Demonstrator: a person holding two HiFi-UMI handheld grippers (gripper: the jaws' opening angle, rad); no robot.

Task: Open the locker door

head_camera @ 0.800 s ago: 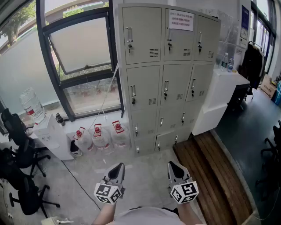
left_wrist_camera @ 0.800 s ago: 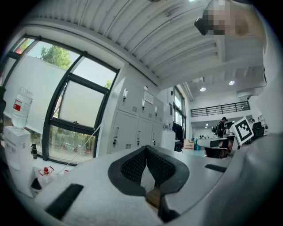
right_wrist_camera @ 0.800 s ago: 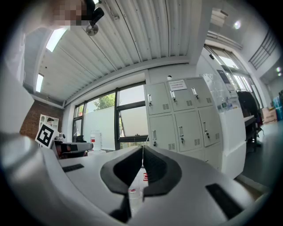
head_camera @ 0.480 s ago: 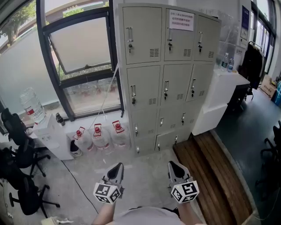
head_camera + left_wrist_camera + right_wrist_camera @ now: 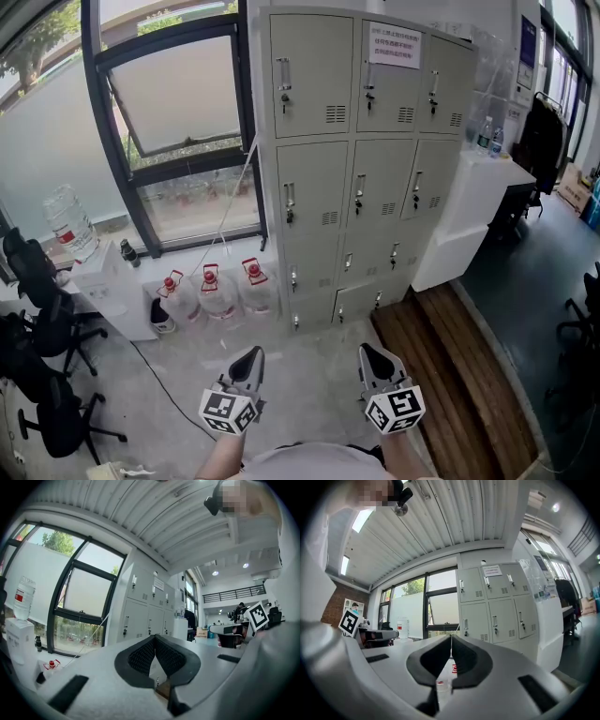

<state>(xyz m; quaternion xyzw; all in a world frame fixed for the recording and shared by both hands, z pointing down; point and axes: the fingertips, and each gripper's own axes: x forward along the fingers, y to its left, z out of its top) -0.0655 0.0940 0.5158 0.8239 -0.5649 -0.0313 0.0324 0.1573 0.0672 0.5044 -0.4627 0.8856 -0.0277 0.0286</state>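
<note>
A beige locker bank (image 5: 361, 169) with several small doors, all closed, stands against the wall ahead; each door has a handle and a keyed lock. It shows too in the left gripper view as the locker bank (image 5: 145, 613) and in the right gripper view as the locker bank (image 5: 492, 606). My left gripper (image 5: 251, 360) and right gripper (image 5: 371, 355) hang low near my body, well short of the lockers. Both are shut with nothing between their jaws, as seen at the left gripper (image 5: 154, 638) and right gripper (image 5: 450, 637).
Three water jugs (image 5: 214, 291) sit on the floor left of the lockers, below a large window (image 5: 169, 122). A white counter (image 5: 473, 211) stands to the right, office chairs (image 5: 37, 309) to the left. A wooden floor strip (image 5: 450, 375) runs at right.
The head view has shifted slightly, so the lockers sit a little further right and lower in frame. Both grippers stay where they were, shut.
</note>
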